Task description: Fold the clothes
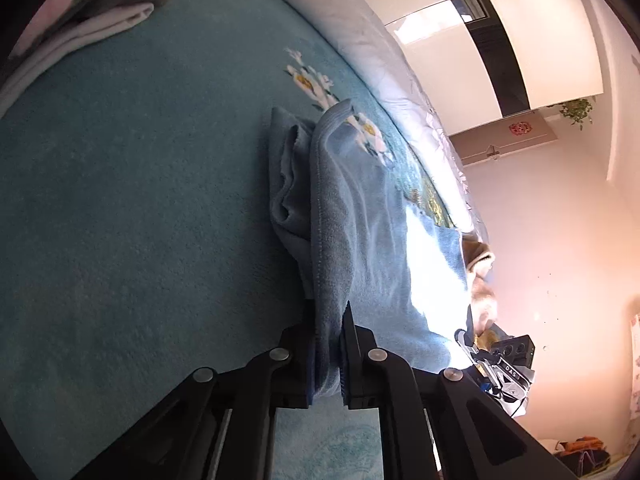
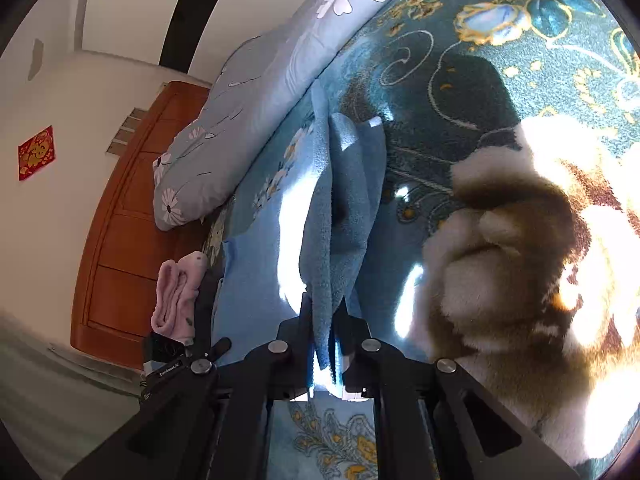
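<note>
A light blue fleece cloth is stretched over the teal bed cover, held at two edges. My left gripper is shut on one stitched edge of it; the cloth bunches in folds beyond the fingers. In the right wrist view my right gripper is shut on another edge of the same blue cloth, which hangs in a narrow fold ahead of the fingers. The right gripper also shows in the left wrist view at the cloth's far side.
A brown and white furry garment lies right of the cloth. A floral quilt lies along the bed's far side. A folded pink cloth sits at the bed edge. Folded white and dark clothes lie far left.
</note>
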A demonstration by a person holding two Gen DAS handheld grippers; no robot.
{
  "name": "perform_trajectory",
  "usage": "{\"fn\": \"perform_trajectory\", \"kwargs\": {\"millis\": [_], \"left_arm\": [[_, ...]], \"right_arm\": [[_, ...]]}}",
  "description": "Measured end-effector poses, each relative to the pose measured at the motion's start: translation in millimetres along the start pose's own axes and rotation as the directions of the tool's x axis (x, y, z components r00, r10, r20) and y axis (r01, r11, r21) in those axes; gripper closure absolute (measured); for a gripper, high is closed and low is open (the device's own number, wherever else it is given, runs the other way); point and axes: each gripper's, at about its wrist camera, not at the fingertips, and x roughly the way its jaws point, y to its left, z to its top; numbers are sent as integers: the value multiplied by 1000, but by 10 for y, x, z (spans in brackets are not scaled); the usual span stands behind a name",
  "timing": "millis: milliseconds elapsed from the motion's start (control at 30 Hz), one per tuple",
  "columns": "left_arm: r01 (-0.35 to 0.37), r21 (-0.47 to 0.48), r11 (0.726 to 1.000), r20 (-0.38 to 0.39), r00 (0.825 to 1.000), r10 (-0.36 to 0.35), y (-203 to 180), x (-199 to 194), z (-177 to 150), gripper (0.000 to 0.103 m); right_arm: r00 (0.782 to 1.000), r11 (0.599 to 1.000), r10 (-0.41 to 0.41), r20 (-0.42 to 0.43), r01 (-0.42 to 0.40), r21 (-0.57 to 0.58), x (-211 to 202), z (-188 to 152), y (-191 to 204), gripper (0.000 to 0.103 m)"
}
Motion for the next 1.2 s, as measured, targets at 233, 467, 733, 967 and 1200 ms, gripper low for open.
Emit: {"fn": "perform_trajectory", "kwargs": {"millis": [233,467,733,967,1200], "left_arm": [[39,83,996,-29,999,-37,24,-482,-579,94],[-28,58,998,-82,996,33,299,-311,-754,94],[-139,256,957,-1,990,144,126,-669,-632,64],[-298,404,865,105,954,279,-246,-440,-96,48],[-363,434,824,115,930,349,-384,140,320,48]], "right_arm": [[998,998,61,1,-61,-6,-465,-587,89,96],[999,999,28,-21,-27,32,-463,-966,-123,96],[998,998,-45,-38,44,-36,-470,-993,-68,91],[990,981,-134,45,139,-137,-511,-604,126,78],[988,975,-147,50,153,-159,-117,-11,231,78]]}}
